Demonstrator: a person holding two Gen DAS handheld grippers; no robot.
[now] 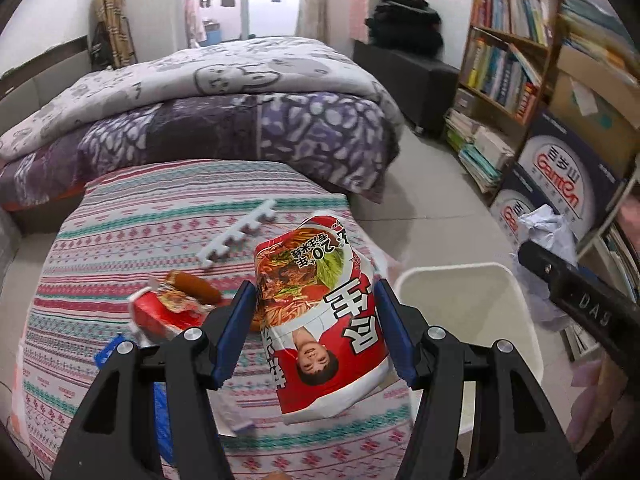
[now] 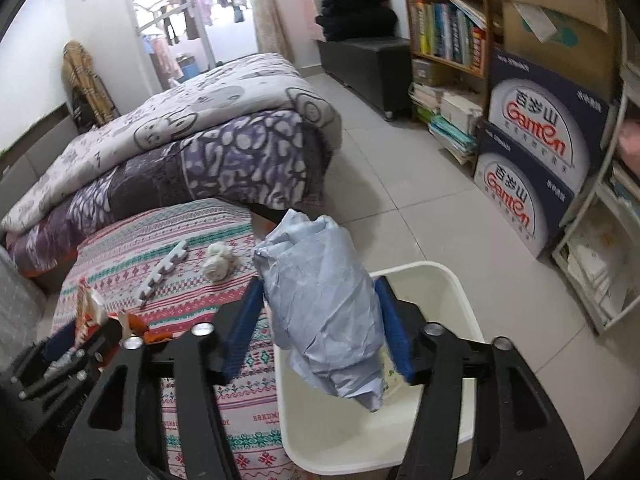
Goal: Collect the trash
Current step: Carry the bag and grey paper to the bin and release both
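While both grippers hold trash:
Left gripper (image 1: pixel 316 326): fingers closed on one red noodle packet (image 1: pixel 320 316), above the striped bed cover (image 1: pixel 120 240).
Right gripper (image 2: pixel 320 328): fingers closed on one crumpled grey bag (image 2: pixel 324 312), over the white bin (image 2: pixel 464 300).
Left on cover: one red wrapper (image 1: pixel 168 308), one paper wad (image 2: pixel 218 262), one white toothed strip (image 1: pixel 236 236).
Bins: one.

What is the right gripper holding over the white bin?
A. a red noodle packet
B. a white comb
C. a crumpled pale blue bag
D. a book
C: the right gripper has its blue pads on both sides of a crumpled pale blue bag, which hangs above the white bin. The red noodle packet is in the left gripper instead.
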